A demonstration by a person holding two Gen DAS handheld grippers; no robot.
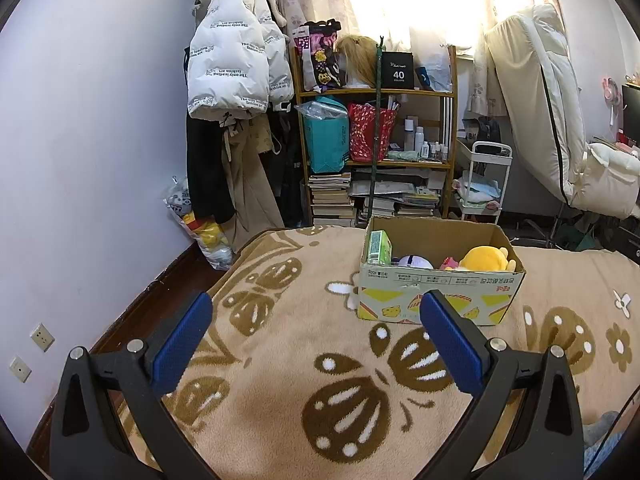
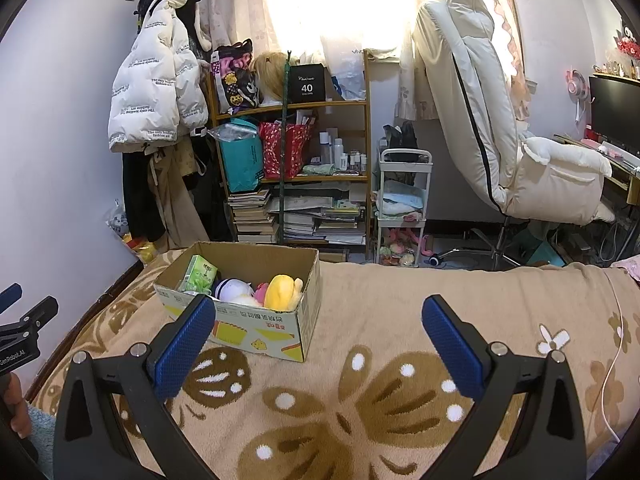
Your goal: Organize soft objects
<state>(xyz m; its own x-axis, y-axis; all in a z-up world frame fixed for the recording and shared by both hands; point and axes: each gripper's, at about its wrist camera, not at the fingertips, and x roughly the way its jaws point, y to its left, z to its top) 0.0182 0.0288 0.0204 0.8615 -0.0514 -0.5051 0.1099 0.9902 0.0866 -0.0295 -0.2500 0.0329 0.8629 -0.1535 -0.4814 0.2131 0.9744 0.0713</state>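
Our left gripper [image 1: 316,312] hangs over the blanket [image 1: 280,360] with its blue pads [image 1: 182,344] spread wide and nothing between them. From the left wrist view we see the cardboard box [image 1: 440,284] standing on the blanket ahead, a little to the right of the gripper's line. Inside it lie a green packet [image 1: 378,247] upright against the left wall, a white and purple plush [image 1: 416,262] in the middle, a small pink toy [image 1: 451,263] and a yellow plush [image 1: 486,259] toward the right wall. Behind the bed stands a wooden shelf [image 1: 376,132] full of bags and books.

From the right wrist view we find our right gripper [image 2: 318,314] likewise wide apart and empty above the blanket. The box sits ahead and to the left, its near wall just beyond the left pad [image 2: 184,350]. A white chair [image 2: 500,140] stands at the right, and a white cable [image 2: 612,360] runs across the blanket.
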